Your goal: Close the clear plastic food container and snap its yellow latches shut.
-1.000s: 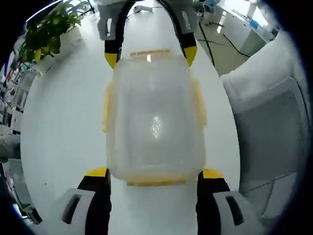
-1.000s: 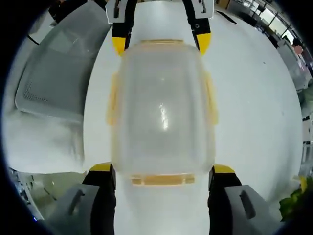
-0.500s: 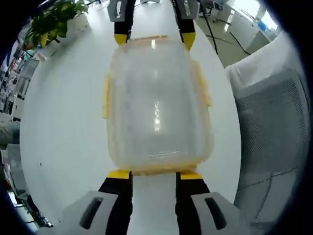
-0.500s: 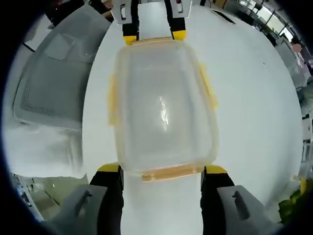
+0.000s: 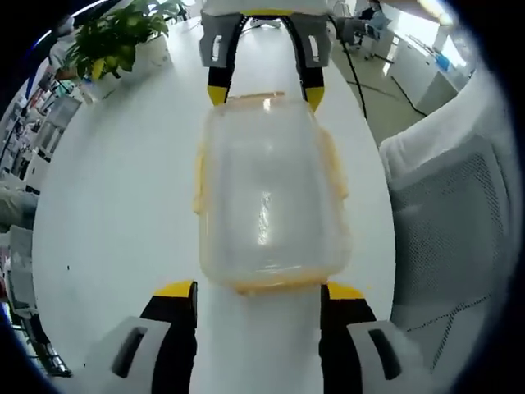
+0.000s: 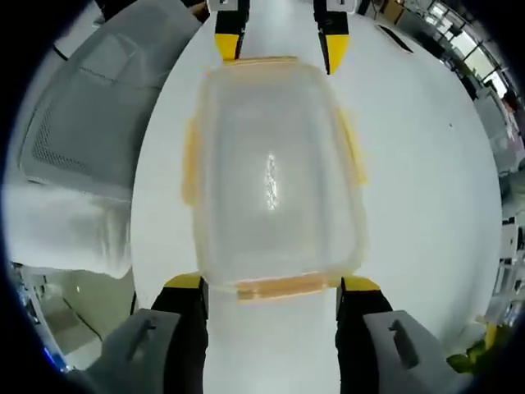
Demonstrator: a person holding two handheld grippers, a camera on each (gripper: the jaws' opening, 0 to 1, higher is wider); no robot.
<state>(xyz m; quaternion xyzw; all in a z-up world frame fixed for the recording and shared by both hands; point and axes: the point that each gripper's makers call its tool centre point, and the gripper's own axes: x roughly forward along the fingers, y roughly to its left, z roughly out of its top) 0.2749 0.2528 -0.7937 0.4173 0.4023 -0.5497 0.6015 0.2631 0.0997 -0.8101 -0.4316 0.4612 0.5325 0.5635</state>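
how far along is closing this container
Done: the lid sits on the container. In hand: both grippers are open, the left gripper at one end latch, the right gripper at the opposite one. Left: the side latches look flared out; whether the end latches are snapped is unclear.

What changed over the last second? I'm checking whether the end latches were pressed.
Half a second ago the left gripper had its jaws narrowed at the near end latch of the container; now they are spread wide again, apart from it. The right gripper narrowed only slightly and stands open. The container stayed on the white table, lid on, side latches in place.
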